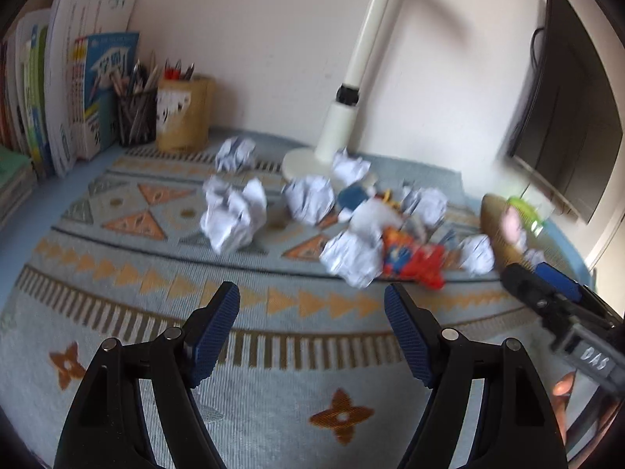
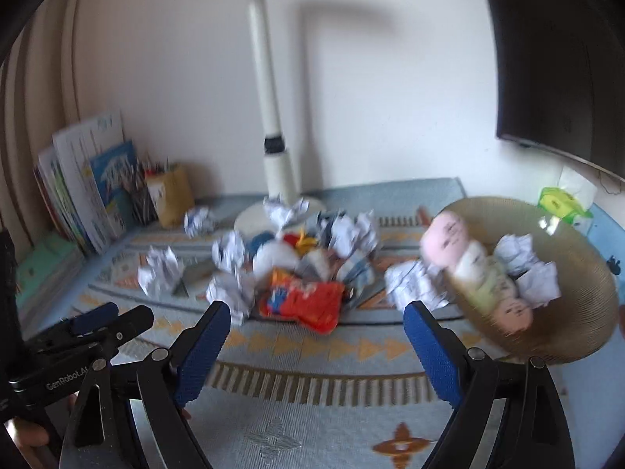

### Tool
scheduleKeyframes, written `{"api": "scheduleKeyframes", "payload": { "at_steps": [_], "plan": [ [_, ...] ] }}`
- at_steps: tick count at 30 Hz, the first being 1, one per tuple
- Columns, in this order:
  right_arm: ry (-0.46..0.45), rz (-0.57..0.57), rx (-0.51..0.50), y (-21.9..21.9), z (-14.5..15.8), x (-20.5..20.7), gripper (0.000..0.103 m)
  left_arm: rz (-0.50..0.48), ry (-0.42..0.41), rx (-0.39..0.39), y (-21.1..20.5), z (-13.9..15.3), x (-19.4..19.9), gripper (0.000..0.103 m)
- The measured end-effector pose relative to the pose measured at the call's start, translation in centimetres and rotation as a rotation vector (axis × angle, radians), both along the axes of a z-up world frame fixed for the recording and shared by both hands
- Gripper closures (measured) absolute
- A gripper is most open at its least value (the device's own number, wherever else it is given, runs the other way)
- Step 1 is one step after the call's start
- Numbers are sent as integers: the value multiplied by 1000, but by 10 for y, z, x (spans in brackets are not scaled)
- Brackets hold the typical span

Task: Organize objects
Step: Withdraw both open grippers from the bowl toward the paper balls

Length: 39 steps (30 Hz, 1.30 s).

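We hold both grippers low over a patterned blue tablecloth point(image 1: 156, 410), and each comes up empty. The left gripper point(image 1: 311, 305) has its blue-padded jaws spread apart with only cloth between them; the right gripper point(image 2: 317, 326) stands wider still, likewise clasping nothing. Ahead of us the clutter lies in a heap mid-table: crumpled paper balls point(image 1: 233, 217) scattered around an orange-red snack packet point(image 2: 300, 305) and a blurred white-and-blue soft toy point(image 2: 273, 256). To our right, a woven golden basket point(image 2: 578, 312) already contains several paper wads and a pale stuffed figure point(image 2: 472, 265). At the back, a white desk lamp point(image 2: 269, 117) rises from the pile's far edge, while books point(image 1: 66, 93) and two pen holders point(image 1: 136, 117) line the far left corner. Motion blur softens the finer details.
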State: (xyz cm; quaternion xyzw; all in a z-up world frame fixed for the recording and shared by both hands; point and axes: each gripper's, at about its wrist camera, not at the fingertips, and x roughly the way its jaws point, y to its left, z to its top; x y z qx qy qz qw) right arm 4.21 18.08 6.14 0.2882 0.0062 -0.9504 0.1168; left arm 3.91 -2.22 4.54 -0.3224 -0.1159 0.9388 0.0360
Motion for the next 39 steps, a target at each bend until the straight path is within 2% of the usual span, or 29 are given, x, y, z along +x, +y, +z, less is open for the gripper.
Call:
{"api": "scheduleKeyframes", "payload": {
  "at_steps": [1, 3, 4, 10, 12, 17, 22, 30, 33, 36, 39],
  "plan": [
    [-9, 5, 14, -5, -10, -2, 24, 6, 5, 13, -2, -7, -1, 28],
    [-34, 19, 31, -11, -30, -6, 25, 38, -22, 34, -5, -13, -2, 28],
    [-57, 12, 56, -14, -35, -8, 30, 55, -26, 55, -10, -14, -2, 28],
    [-39, 27, 149, -30, -39, -6, 29, 105, -10, 173, -35, -21, 6, 28],
    [-41, 32, 169, -33, -39, -7, 29, 124, -15, 177, -36, -21, 6, 28],
    [-48, 17, 137, -27, -38, -6, 28, 110, -8, 141, -30, -18, 6, 28],
    [-38, 11, 145, -27, -37, -5, 18, 104, -18, 148, -32, -20, 5, 28],
    [-48, 25, 140, -27, -38, -6, 18, 109, -20, 156, -34, -21, 5, 28],
    [-84, 55, 150, -31, -42, -10, 18, 111, -27, 160, -34, -21, 4, 28],
    [-118, 106, 151, -35, -44, -12, 18, 88, -90, 160, -35, -24, -4, 28],
    [-265, 196, 134, -44, -47, -22, 18, 79, -130, 164, -45, -19, -9, 28]
  ]
}}
